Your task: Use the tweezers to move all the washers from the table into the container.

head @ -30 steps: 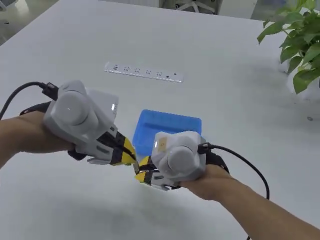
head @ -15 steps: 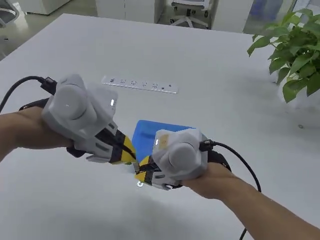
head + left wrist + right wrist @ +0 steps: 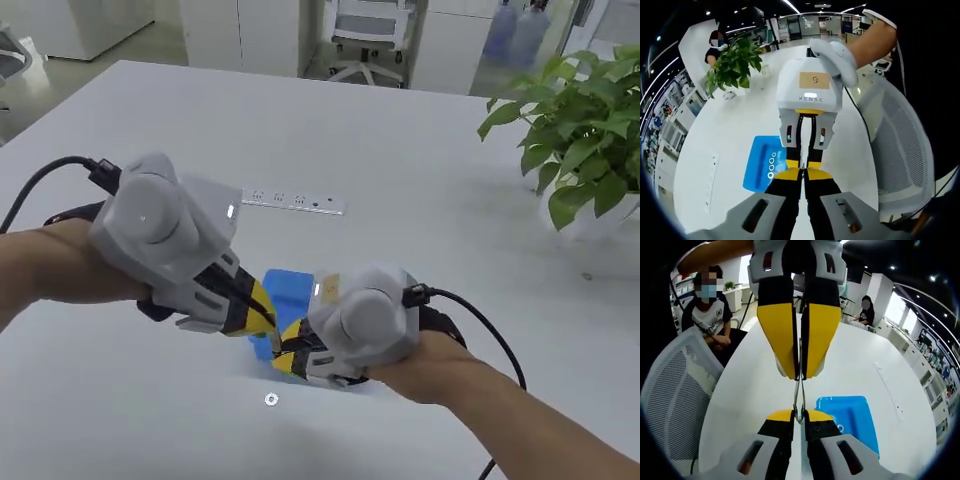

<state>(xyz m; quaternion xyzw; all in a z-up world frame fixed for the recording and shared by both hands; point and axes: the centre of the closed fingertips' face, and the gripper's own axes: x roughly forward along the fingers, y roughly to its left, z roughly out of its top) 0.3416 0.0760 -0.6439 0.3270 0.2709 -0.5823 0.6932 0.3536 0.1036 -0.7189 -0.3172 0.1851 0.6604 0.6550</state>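
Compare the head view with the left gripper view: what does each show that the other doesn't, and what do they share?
Head view: one loose washer lying on the bare table. Left gripper view: a row of washers already inside the container, and the thin metal tweezers at dead centre. Shared: the blue container, the power strip and the plant.
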